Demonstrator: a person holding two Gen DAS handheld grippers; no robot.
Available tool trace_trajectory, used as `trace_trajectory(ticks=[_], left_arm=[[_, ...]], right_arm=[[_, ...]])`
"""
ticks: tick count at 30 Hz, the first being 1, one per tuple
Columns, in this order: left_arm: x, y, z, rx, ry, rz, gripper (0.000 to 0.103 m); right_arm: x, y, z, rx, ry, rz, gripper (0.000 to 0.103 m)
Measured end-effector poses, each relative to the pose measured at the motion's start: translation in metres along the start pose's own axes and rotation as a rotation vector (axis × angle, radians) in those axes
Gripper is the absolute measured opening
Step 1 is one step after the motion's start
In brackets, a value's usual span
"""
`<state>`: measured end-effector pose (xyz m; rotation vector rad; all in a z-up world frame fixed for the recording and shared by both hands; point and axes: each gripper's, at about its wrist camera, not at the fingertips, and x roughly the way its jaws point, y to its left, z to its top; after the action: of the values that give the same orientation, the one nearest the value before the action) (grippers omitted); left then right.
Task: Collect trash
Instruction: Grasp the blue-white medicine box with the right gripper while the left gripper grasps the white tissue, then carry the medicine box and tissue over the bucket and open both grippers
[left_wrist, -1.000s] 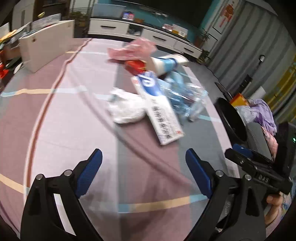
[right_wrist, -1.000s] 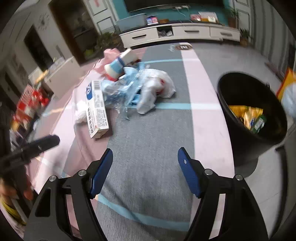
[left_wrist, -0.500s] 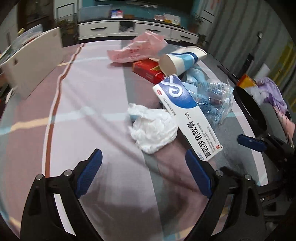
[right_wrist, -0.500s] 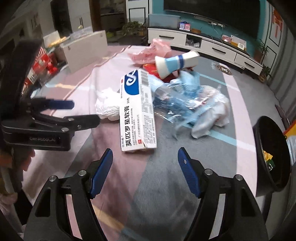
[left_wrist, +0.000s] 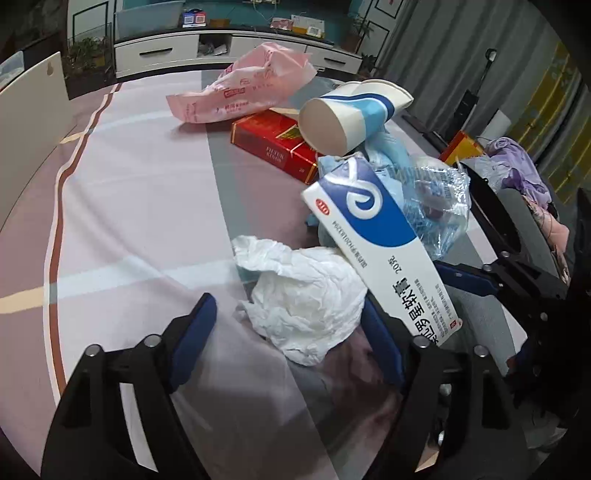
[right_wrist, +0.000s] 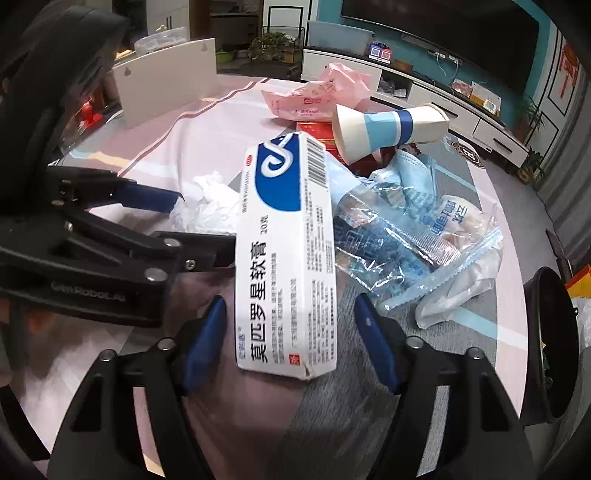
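Note:
A pile of trash lies on the striped carpet. My left gripper (left_wrist: 288, 332) is open around a crumpled white tissue (left_wrist: 306, 299), fingers either side of it. My right gripper (right_wrist: 291, 332) is open around the near end of a white and blue ointment box (right_wrist: 288, 251). The box also shows in the left wrist view (left_wrist: 384, 251), leaning on the tissue. Behind lie a paper cup (right_wrist: 388, 129), a red carton (left_wrist: 277, 144), a pink bag (left_wrist: 251, 88), a blue face mask (right_wrist: 410, 173) and clear plastic wrappers (right_wrist: 413, 243).
A black trash bin (right_wrist: 550, 347) stands at the right, past the wrappers. A white board (right_wrist: 166, 77) stands at the back left. A white TV cabinet (left_wrist: 221, 40) runs along the far wall. The left gripper's arm (right_wrist: 92, 243) sits close left of the box.
Both grippers have moved in toward the pile. The left now brackets the tissue and the right brackets the box end. Both stay open.

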<state>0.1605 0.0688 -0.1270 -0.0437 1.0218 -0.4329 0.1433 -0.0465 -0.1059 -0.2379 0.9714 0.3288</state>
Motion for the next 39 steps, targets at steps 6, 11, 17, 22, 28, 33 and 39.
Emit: trace_trajectory(ticks=[6,11,17,22,28,33,39], left_arm=[[0.002,-0.004,0.002,0.009,-0.004,-0.035,0.034],[0.000,-0.012,-0.004,0.024,-0.020,-0.010,0.023],[-0.017,-0.016,-0.014,-0.024,-0.047,-0.007,0.021],[-0.037,-0.020,-0.027,-0.062,-0.061,-0.002,0.021],[-0.070,-0.041,-0.038,-0.063,-0.100,0.010,0.021],[-0.089,-0.069,-0.038,-0.037,-0.121,0.010,0.021],[-0.093,-0.117,-0.026,0.041,-0.128,-0.023,0.021]], right_arm=[[0.002,-0.006,0.000,0.034,0.014,0.028,0.044],[-0.006,-0.006,-0.002,0.037,0.001,0.079,0.022],[-0.018,-0.006,-0.008,0.055,-0.020,0.115,0.021],[-0.041,-0.007,-0.011,0.077,-0.062,0.178,0.021],[-0.079,-0.023,-0.019,0.124,-0.130,0.229,0.021],[-0.112,-0.060,-0.036,0.222,-0.189,0.215,0.021],[-0.146,-0.119,-0.070,0.348,-0.239,0.121,0.021]])
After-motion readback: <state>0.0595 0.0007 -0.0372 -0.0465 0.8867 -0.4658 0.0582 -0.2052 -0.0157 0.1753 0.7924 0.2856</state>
